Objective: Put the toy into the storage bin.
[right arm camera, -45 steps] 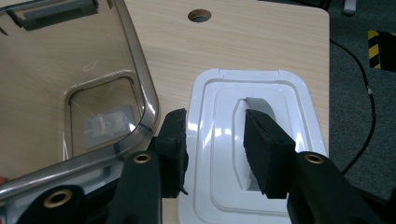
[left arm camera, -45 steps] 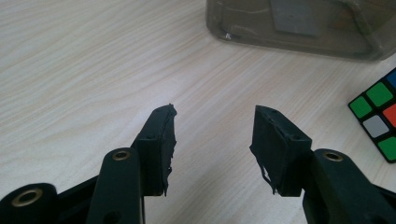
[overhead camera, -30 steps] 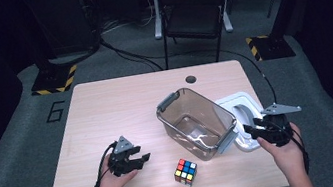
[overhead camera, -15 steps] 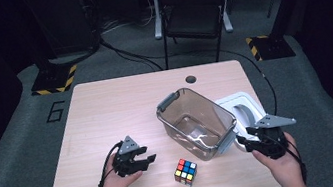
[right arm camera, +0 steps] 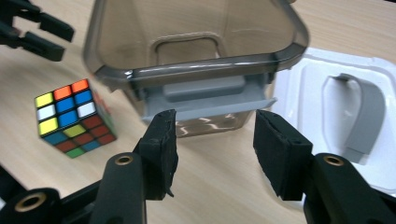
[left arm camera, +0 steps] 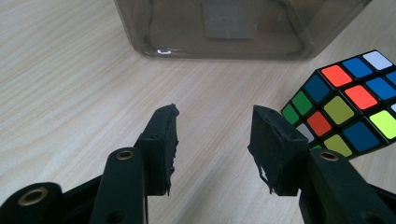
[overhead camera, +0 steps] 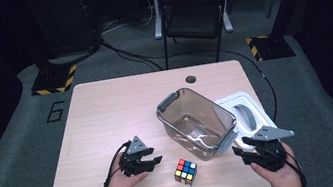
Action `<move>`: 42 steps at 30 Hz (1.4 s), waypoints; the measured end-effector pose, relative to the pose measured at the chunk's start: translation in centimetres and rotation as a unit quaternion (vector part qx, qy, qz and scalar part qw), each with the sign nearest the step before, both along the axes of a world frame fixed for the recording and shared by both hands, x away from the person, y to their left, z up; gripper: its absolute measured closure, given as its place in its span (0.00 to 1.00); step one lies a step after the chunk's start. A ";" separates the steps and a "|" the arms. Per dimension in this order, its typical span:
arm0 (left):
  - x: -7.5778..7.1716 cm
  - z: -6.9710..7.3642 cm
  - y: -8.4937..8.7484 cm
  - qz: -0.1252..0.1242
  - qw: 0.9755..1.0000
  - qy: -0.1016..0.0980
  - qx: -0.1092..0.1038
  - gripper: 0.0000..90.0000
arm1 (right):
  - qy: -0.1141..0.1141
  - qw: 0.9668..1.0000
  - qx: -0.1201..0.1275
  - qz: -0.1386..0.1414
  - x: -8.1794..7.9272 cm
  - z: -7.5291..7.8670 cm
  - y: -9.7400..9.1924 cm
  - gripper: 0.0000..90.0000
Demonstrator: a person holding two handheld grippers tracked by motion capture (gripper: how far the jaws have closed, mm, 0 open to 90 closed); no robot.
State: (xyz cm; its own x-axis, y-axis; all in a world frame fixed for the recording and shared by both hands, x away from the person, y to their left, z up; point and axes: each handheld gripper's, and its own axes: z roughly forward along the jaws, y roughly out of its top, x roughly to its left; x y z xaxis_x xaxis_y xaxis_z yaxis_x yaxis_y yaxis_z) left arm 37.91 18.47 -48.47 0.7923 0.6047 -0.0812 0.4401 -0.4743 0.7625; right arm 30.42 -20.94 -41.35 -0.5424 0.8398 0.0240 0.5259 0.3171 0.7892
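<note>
A clear smoky plastic bin (overhead camera: 218,115) stands open at mid-table with nothing in it. A colourful puzzle cube (overhead camera: 186,171) lies near the front edge, left of the bin's near corner. My left gripper (overhead camera: 157,161) rests on the table left of the cube, pointing at it. In the left gripper view its jaws (left arm camera: 215,135) stand apart over bare wood, having just drawn in a little, and the cube (left arm camera: 350,102) sits off to their right. My right gripper (right arm camera: 215,140) is open with nothing in it, a little short of the bin's grey end handle (right arm camera: 205,91).
The bin's white lid (overhead camera: 249,98), with a grey handle, lies flat on the table to the right of the bin and next to my right gripper (overhead camera: 239,152). A folding chair (overhead camera: 191,3) stands beyond the table's far edge. A cable hole (overhead camera: 190,79) is near that edge.
My right hand has slid left and toward the table's front edge, coming round to face the bin's near end. The left gripper has edged slightly right toward the cube.
</note>
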 end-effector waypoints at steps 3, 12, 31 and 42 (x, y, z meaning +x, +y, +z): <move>0.2 -0.1 0.0 0.001 1.000 0.002 0.005 0.57 | 0.004 1.000 0.005 0.024 -0.9 -0.4 0.7 0.52; 0.5 -0.4 0.4 0.009 1.000 -0.001 0.011 0.54 | 0.008 0.997 0.008 0.076 -1.9 -1.4 2.6 0.48; 1.7 -1.4 2.4 0.053 0.998 0.016 0.004 0.48 | 0.008 0.988 0.023 0.155 -2.4 -1.7 8.4 0.30; 2.0 -1.8 3.4 0.068 0.997 0.023 0.009 0.48 | 0.013 0.986 0.012 0.164 -0.9 -2.5 11.7 0.18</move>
State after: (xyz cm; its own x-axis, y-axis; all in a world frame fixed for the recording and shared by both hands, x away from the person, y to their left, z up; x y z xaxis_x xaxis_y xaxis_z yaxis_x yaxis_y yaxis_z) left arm 39.88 21.85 -50.32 0.6991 0.7072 -0.1051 0.5359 -0.4210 0.7318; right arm 29.55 -9.29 -43.81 -0.7838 0.6181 0.0603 0.4188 0.4543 0.7863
